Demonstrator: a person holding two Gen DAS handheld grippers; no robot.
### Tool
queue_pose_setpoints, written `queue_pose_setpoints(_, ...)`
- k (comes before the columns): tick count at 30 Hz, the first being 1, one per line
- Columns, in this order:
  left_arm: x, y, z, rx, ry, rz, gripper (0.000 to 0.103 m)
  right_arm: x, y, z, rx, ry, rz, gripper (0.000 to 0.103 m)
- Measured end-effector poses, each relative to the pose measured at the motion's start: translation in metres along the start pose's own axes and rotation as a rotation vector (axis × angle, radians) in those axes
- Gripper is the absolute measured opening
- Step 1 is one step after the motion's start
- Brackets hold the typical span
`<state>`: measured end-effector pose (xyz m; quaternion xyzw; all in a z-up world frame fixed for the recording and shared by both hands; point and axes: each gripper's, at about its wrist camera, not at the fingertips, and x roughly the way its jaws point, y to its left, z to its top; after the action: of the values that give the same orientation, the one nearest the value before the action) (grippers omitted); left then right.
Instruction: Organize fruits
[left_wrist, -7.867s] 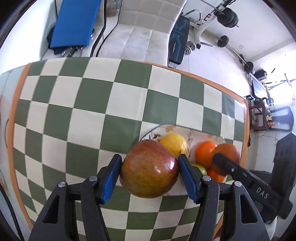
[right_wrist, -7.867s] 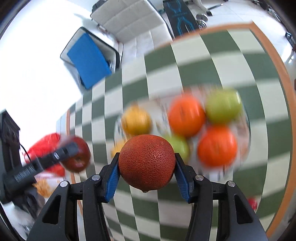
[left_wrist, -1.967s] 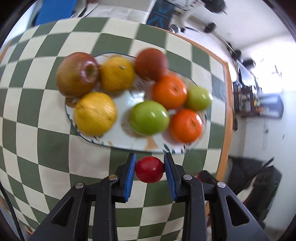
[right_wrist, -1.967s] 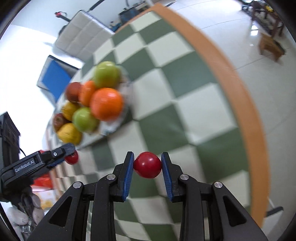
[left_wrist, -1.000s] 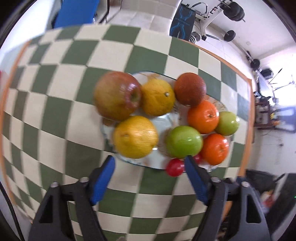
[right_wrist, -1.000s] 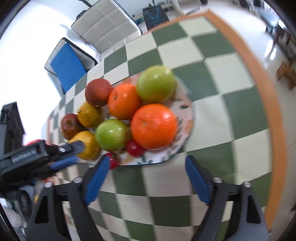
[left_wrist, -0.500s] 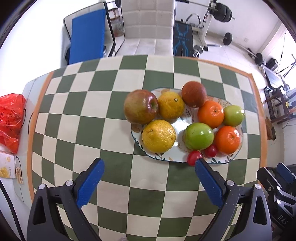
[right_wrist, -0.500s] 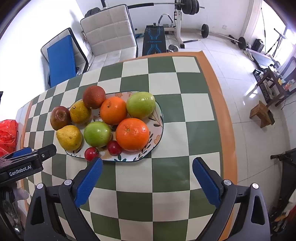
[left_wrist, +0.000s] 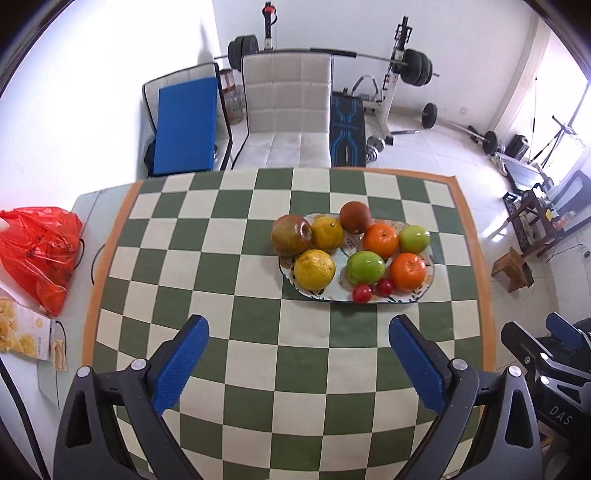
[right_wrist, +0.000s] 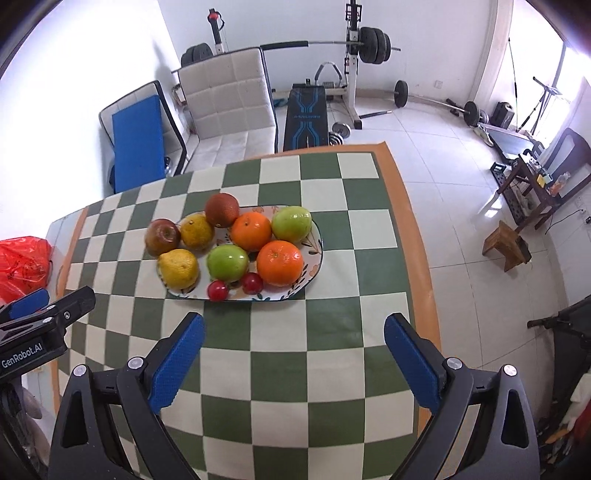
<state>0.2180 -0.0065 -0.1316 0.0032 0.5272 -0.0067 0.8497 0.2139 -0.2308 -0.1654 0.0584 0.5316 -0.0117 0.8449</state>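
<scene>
Checkered tablecloth (left_wrist: 258, 317), plate (left_wrist: 430, 266) mostly hidden, perhaps oval

Tablecloth (left_wrist: 258, 314) green/cream check, orange border. Plate (left_wrist: 428, 273) white, floral rim. Fruit: red-brown apple (left_wrist: 291, 235), yellow lemon (left_wrist: 314, 269), green apple (left_wrist: 365, 266), orange (left_wrist: 407, 271), red cherries (left_wrist: 362, 294). Gripper pads (left_wrist: 181, 363) blue.

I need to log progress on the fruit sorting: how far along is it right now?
It looks essentially finished. Done: the apple, oranges, green apples, yellow citrus and two small red fruits all sit on the plate. In hand: nothing; the left tongs and right tongs are both open, empty and held above the checkered cloth. Left: no loose fruit shows on the cloth; the red bag beside it can't be checked.
</scene>
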Motion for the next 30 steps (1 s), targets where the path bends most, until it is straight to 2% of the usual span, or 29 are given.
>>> queue_pose_setpoints(7, -0.067, -0.001, -0.022, 0.031, -0.086, -0.027, 0.100, -0.079, 0.008, -0.025, -0.006, -0.089, 0.011, 0.100)
queue_pose_setpoints(18, -0.139, -0.001, -0.046, 0.039, -0.166, -0.062, 0.100, -0.192, 0.023, -0.059, -0.025, -0.211, 0.028, 0.100)
queue_pose_setpoints(24, -0.165, -0.003, -0.057, 0.040, -0.196, -0.058, 0.100, -0.236, 0.027, -0.071, -0.036, -0.253, 0.033, 0.100)
queue_pose_setpoints(30, -0.182, -0.002, -0.064, 0.027, -0.222, -0.050, 0.100, -0.258, 0.028, -0.079, -0.034, -0.271, 0.036, 0.100)
